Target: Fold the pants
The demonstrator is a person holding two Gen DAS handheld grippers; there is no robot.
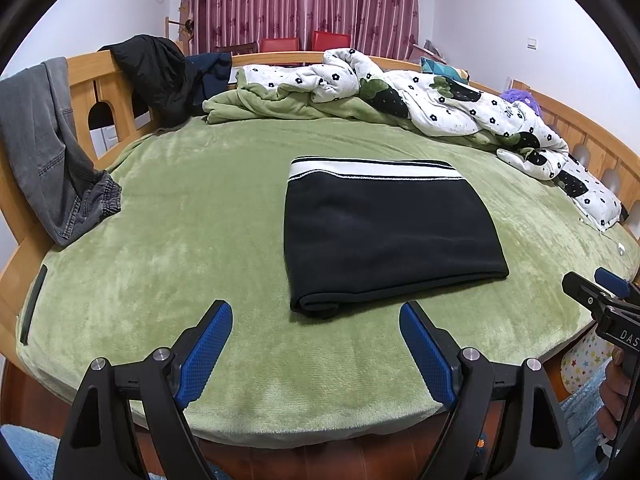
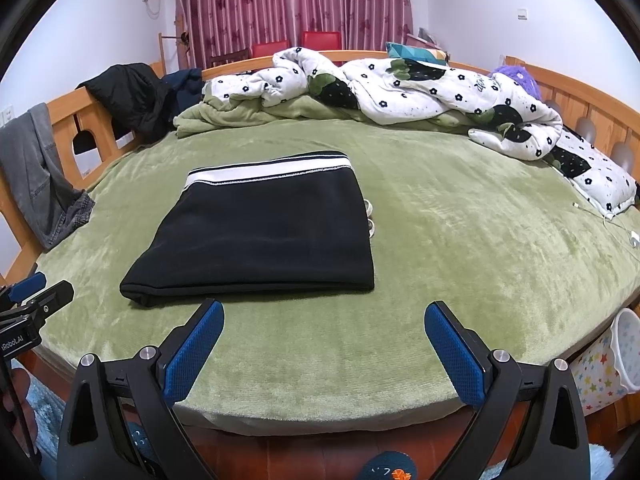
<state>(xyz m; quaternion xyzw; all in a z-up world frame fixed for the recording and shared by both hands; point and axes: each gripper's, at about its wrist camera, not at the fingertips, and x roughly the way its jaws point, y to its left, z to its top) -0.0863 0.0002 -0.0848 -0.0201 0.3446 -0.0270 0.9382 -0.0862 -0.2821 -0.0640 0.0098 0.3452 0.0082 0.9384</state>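
A: Item one, the task piece?

B: Black pants (image 1: 390, 236), folded into a compact rectangle, white-and-black striped waistband (image 1: 374, 170) on the far edge. They lie flat on the green plush bed cover (image 1: 180, 216), toward the near side of the bed. Thick folded edge faces the cameras. In the right wrist view two small pale loops, perhaps drawstring ends, peek out at the pants' right edge; I cannot tell what they are.

A: Left gripper?

B: Left gripper (image 1: 316, 354), blue-padded fingers (image 1: 206, 354) spread wide, holding nothing, hovering above the near edge of the cover, just short of the pants. Its side is also seen at the left margin of the right wrist view.

A: Right gripper?

B: Right gripper (image 2: 324, 354), likewise spread wide and empty, pads (image 2: 454, 354) apart from the fabric, the pants ahead and to its left. It appears at the right margin of the left wrist view, held by a hand.

A: Remaining stock?

B: Floral white quilt (image 1: 460, 108), bunched along the far and right sides. Grey jeans (image 1: 44, 148) draped over the wooden bed rail (image 1: 86, 92) at left. Black jacket (image 1: 160, 76) over the same rail further back. Maroon curtains (image 1: 300, 0) behind. Star-print bin (image 2: 612, 360) on the floor at right. Purple plush item (image 2: 516, 76) at the far right corner. White cable (image 2: 624, 232) on the cover near the right edge.
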